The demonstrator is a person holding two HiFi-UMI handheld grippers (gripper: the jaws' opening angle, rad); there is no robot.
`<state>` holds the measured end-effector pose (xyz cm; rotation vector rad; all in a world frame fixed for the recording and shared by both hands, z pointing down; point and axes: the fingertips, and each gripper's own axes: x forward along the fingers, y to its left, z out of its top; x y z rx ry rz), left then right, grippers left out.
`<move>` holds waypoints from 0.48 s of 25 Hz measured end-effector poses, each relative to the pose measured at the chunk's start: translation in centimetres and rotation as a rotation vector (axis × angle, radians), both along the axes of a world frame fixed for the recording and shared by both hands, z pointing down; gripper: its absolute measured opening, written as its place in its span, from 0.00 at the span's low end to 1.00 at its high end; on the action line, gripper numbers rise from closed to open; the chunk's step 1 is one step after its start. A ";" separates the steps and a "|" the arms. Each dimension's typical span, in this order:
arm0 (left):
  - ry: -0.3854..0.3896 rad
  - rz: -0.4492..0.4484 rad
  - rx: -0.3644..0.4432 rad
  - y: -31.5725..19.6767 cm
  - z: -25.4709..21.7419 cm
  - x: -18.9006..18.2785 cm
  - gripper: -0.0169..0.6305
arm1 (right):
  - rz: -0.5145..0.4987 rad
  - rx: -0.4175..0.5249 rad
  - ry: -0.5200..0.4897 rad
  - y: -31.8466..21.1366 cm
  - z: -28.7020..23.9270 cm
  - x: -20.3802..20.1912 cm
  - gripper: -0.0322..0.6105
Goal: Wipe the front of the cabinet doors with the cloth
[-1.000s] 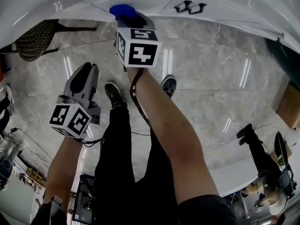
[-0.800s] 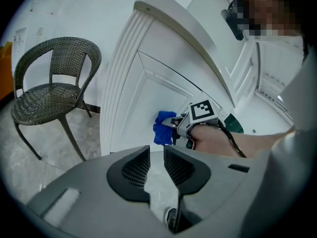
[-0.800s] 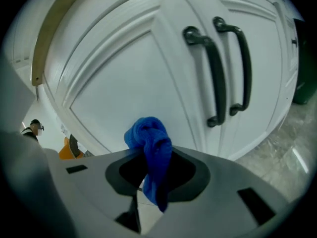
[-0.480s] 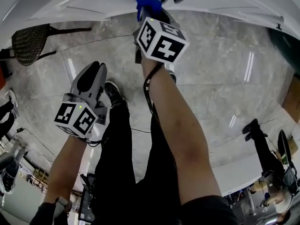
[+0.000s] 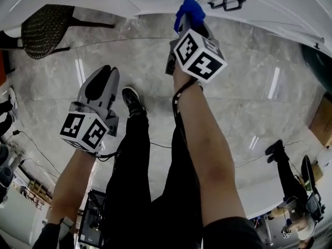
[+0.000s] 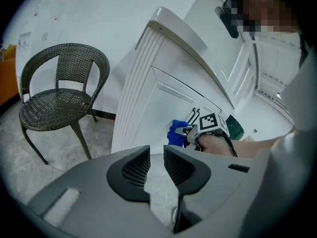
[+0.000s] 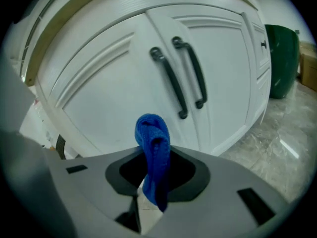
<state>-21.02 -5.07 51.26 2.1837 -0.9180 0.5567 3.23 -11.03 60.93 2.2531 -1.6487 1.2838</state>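
Observation:
My right gripper (image 5: 188, 25) is shut on a blue cloth (image 5: 189, 10), whose folded end sticks out past the jaws. In the right gripper view the blue cloth (image 7: 153, 143) points at the lower part of the left white cabinet door (image 7: 104, 88), just left of the two dark handles (image 7: 168, 81). Whether it touches the door I cannot tell. The right door (image 7: 225, 58) stands beside it. My left gripper (image 5: 100, 81) hangs lower left over the floor, away from the cabinet. Its jaws (image 6: 156, 163) are shut with nothing between them. From there the cloth (image 6: 175, 133) shows against the cabinet (image 6: 148, 98).
A dark wicker chair (image 5: 44, 29) stands left of the cabinet, also seen as the chair (image 6: 59, 98). A green bin (image 7: 282, 58) and a cardboard box (image 7: 310, 66) sit to the cabinet's right. My legs and shoes (image 5: 134, 101) are below on the marble floor. A person (image 5: 285, 165) stands at lower right.
My right gripper has carried the blue cloth rightwards along the cabinet front, closer to the dark handles. The left gripper has hardly moved.

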 end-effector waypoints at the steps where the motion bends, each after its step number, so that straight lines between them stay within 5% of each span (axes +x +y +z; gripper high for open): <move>1: 0.000 -0.007 0.000 -0.2 -0.1 -1.0 0.16 | -0.037 -0.001 0.012 -0.4 -0.1 -1.9 0.19; 8: -0.013 -0.054 -0.003 -1.0 0.0 -7.0 0.16 | -0.364 0.012 -0.011 -4.2 0.6 -18.5 0.19; 12: -0.024 -0.092 -0.010 -1.1 0.3 -9.4 0.16 | -0.437 -0.005 -0.017 -6.2 1.3 -22.3 0.19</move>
